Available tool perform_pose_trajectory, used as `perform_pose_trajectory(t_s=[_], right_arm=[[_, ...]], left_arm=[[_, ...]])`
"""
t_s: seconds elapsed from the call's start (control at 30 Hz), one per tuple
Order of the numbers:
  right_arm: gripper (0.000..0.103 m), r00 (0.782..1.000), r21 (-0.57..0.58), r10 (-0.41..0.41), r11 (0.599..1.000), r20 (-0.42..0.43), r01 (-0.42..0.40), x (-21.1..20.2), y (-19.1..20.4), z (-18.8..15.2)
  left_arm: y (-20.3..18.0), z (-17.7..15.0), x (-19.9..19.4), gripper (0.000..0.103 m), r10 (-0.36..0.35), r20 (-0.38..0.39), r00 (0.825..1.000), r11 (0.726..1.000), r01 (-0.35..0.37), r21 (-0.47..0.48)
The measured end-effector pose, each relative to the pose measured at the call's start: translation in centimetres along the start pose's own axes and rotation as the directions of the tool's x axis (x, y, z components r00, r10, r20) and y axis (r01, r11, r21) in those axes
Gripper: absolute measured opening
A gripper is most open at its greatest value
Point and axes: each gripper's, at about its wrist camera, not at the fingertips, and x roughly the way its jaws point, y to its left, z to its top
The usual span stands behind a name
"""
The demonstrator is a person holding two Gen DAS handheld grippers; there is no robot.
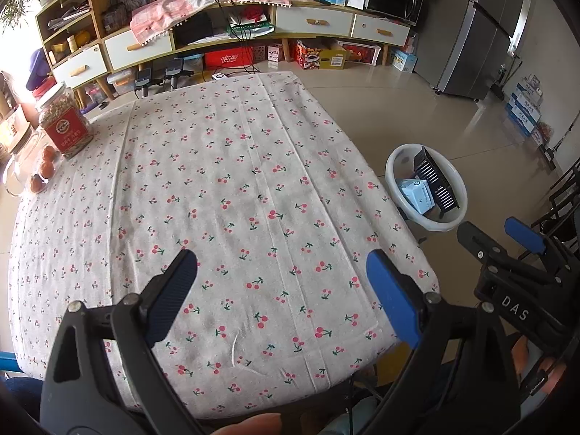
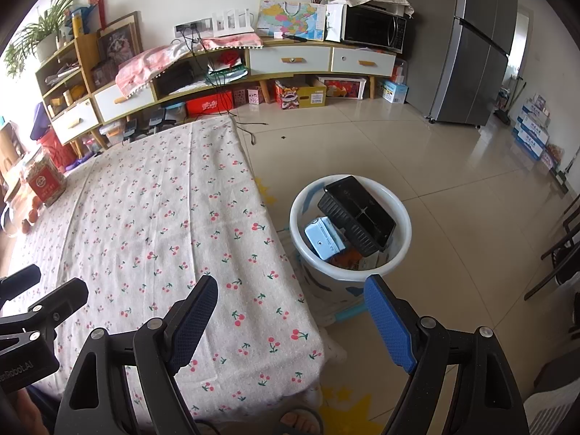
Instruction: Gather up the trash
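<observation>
A white bucket (image 2: 398,214) stands on the floor right of the table; it also shows in the left wrist view (image 1: 392,166). It holds a black plastic tray (image 2: 357,214), a light blue box (image 2: 322,241) and some orange scraps (image 2: 344,255). My left gripper (image 1: 282,272) is open and empty above the near part of the cherry-print tablecloth (image 1: 224,188). My right gripper (image 2: 290,301) is open and empty over the table's right front corner, short of the bucket. The right gripper also shows at the right edge of the left wrist view (image 1: 500,239).
A jar with a red label (image 1: 63,123) and small orange fruits (image 1: 45,166) sit at the table's far left. A long low cabinet (image 2: 290,59), a fridge (image 2: 475,47) and stacked boxes (image 2: 533,130) line the room. Dark chairs (image 2: 562,246) stand at right.
</observation>
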Motion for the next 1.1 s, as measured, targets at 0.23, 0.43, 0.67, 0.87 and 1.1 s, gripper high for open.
perform_pose_trajectory(t_s=[0.23,0.43,0.67,0.87,1.1], right_arm=[[0.084,1.000,-0.001,0.000,1.000,-0.002,0.000,0.13,-0.02,-0.10],[0.084,1.000,-0.003,0.000,1.000,-0.002,0.000,0.16,-0.06,-0.10],[0.084,1.000,-0.004,-0.002,1.000,-0.004,0.002,0.34,-0.18,-0.40],[0.084,1.000,-0.006,-0.003,1.000,-0.006,0.003,0.39,-0.27,-0.39],[0.084,1.000,-0.007,-0.003,1.000,-0.006,0.002,0.38,-0.35,-0.38]], left_arm=[[-0.17,-0.07,-0.06,0.094,0.000,0.004,1.000,1.000,0.000,0.004],[-0.15,-0.07,-0.06,0.094,-0.005,0.003,1.000,1.000,0.005,0.008],[0.05,-0.10,-0.13,0.094,-0.012,0.002,1.000,1.000,0.012,-0.001],[0.02,-0.10,-0.11,0.094,-0.014,0.002,1.000,1.000,0.014,0.000],[-0.09,-0.11,-0.11,0.094,-0.017,-0.001,1.000,1.000,0.017,0.003]])
